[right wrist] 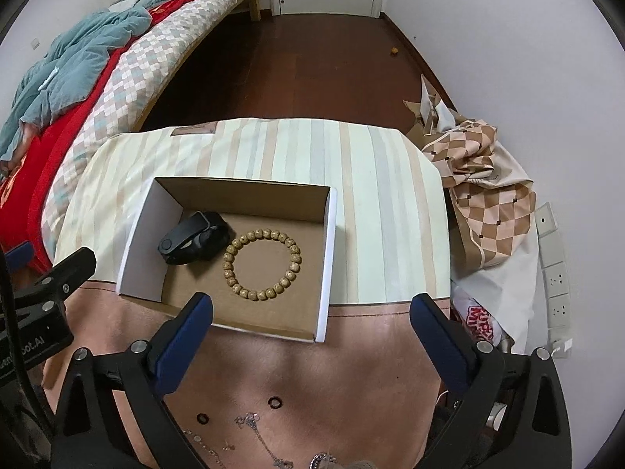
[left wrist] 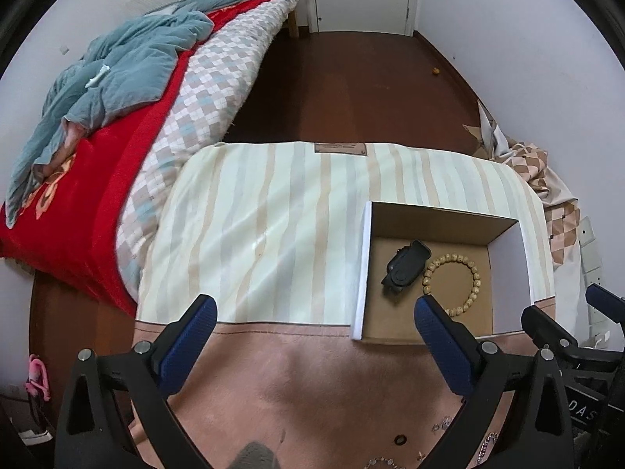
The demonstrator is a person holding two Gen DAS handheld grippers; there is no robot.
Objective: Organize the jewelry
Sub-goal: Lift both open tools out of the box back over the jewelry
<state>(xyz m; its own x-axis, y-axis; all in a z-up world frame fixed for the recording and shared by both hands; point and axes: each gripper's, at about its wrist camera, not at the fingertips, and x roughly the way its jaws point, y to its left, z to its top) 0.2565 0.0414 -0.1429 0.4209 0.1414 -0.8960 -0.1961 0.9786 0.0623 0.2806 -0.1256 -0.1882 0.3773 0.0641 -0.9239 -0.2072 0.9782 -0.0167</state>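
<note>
My left gripper (left wrist: 314, 326) hangs over the worktop (left wrist: 273, 226) with its jaws spread wide and nothing between them. My right gripper (right wrist: 310, 326) is just the same, jaws wide and empty, its left finger (right wrist: 183, 336) in front of the near wall of the box (right wrist: 328, 258).

The box stands open on the striped cloth, straddling the seam where the stripes meet the pink strip nearer me. Inside it lie a bead bracelet (right wrist: 261, 264) and a black band (right wrist: 193, 242), the band to the left of the beads and touching them or nearly so.

On the pink strip, close under my right gripper, loose pieces lie outside the box: two small dark rings (right wrist: 274, 402), well apart, and thin silver chains (right wrist: 258, 435) trailing toward the bottom edge. I cannot tell how many chains there are.

The bed (left wrist: 129, 125) with its red cover and blue blanket lies to the left, and crumpled checked cloth (right wrist: 484, 195) to the right of the worktop.
</note>
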